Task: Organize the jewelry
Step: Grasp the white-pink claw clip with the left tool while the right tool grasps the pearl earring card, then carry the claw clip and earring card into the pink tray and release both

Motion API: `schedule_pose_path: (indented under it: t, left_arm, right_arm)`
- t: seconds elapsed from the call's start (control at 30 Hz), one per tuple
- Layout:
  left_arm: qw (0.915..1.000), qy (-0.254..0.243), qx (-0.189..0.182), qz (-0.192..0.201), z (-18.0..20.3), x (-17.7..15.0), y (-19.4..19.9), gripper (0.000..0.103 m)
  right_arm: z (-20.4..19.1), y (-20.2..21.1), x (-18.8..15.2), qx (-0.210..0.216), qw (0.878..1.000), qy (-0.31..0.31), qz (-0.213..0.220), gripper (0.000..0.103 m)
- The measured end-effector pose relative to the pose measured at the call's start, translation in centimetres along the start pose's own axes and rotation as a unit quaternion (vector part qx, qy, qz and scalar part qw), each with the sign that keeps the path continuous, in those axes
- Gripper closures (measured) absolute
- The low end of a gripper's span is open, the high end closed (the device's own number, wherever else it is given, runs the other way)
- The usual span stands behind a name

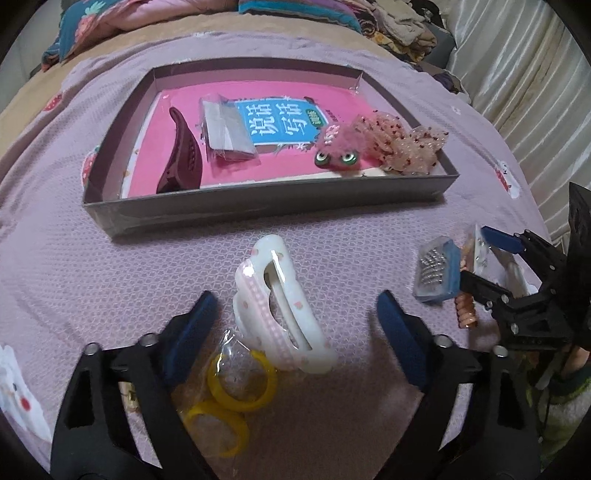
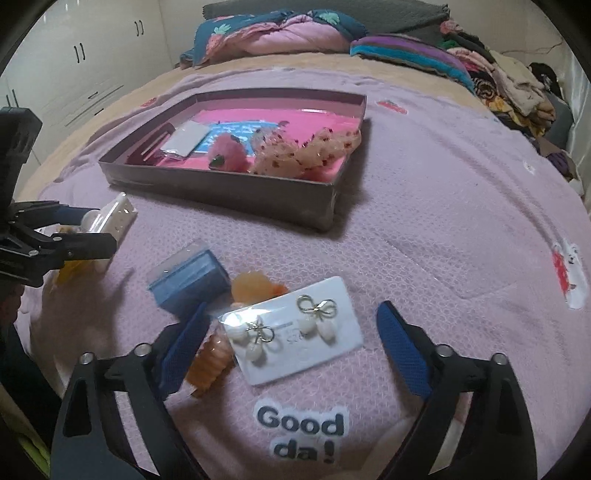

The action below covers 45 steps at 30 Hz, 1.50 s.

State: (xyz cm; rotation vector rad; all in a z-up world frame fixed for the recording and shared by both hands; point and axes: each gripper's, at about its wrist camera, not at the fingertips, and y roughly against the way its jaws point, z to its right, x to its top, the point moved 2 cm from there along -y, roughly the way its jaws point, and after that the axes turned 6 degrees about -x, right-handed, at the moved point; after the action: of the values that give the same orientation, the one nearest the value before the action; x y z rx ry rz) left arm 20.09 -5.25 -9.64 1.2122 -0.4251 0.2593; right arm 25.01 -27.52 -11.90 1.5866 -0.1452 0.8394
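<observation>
Both tongs hang wide apart over our pink bedspread (image 2: 424,229), nothing clamped in either. Left gripper (image 1: 295,332) straddles a white hair claw w/ pink checks (image 1: 280,299), pads clear of it on both sides; a clear bag of yellow rings (image 1: 236,391) lies just beside the left finger, touching the claw's near end. Right gripper (image 2: 291,347) brackets a white card of bow-and-pearl earrings (image 2: 295,328), pads off the card; its left finger sits over an orange coil hair tie (image 2: 210,362). "Good da!" print (image 2: 303,435) shows on the spread btwn the right tool's arms.

Just beyond the card we see a small clear box w/ blue base (image 2: 188,280), silver bits inside per the left view. Farther on, a shallow grey tray (image 1: 258,210) rests on the spread, apart from the loose pieces. Its floor is a pink book cover w/ blue label (image 1: 280,122). On it: dark maroon hair clip (image 1: 181,155) at left, flat grey packet (image 1: 227,129) next to it, fuzzy pink clip w/ green eyes (image 1: 338,147), then a sheer speckled scrunchie (image 1: 402,142) in the right corner.

Folded quilts (image 2: 273,33) and piled clothes (image 2: 509,85) line the far end of the bed; white wardrobe doors (image 2: 81,66) stand at back left.
</observation>
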Motion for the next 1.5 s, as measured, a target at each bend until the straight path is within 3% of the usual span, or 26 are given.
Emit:
schedule_pose_path:
  t: [0.13, 0.27, 0.43, 0.47, 0.83, 1.13, 1.5]
  left_arm:
    - [0.9999, -0.002, 0.004, -0.009, 0.1, -0.2, -0.8, 0.042]
    - [0.9999, -0.002, 0.011, -0.005, 0.0, 0.0, -0.8, 0.070]
    - [1.0000, -0.001, 0.002, -0.001, -0.1, 0.3, -0.4, 0.070]
    - [1.0000, 0.000, 0.000, 0.000, -0.1, 0.4, -0.3, 0.075]
    - [0.9992, -0.016, -0.025, 0.027, 1.7, 1.1, 2.0, 0.075]
    - [0.9973, -0.021, -0.039, 0.057, 2.4, 2.0, 4.5, 0.075]
    - [0.9948, -0.015, -0.032, 0.095, 0.4, 3.7, 7.7, 0.075]
  right_arm:
    - [0.6, -0.1, -0.1, 0.014, 1.000, -0.013, 0.000, 0.024]
    - [1.3, 0.4, -0.4, 0.020, 0.999, -0.034, 0.001, 0.031]
    - [2.3, 1.3, -0.9, 0.019, 0.998, -0.061, 0.008, 0.035]
    - [2.5, 1.5, -0.9, 0.017, 0.998, -0.065, 0.010, 0.035]
    - [4.9, 5.0, -1.9, 0.004, 0.992, -0.124, 0.035, 0.035]
    - [3.7, 8.2, -1.9, 0.006, 0.991, -0.121, 0.061, 0.035]
    - [0.3, 9.6, 0.9, 0.017, 0.993, -0.088, 0.076, 0.035]
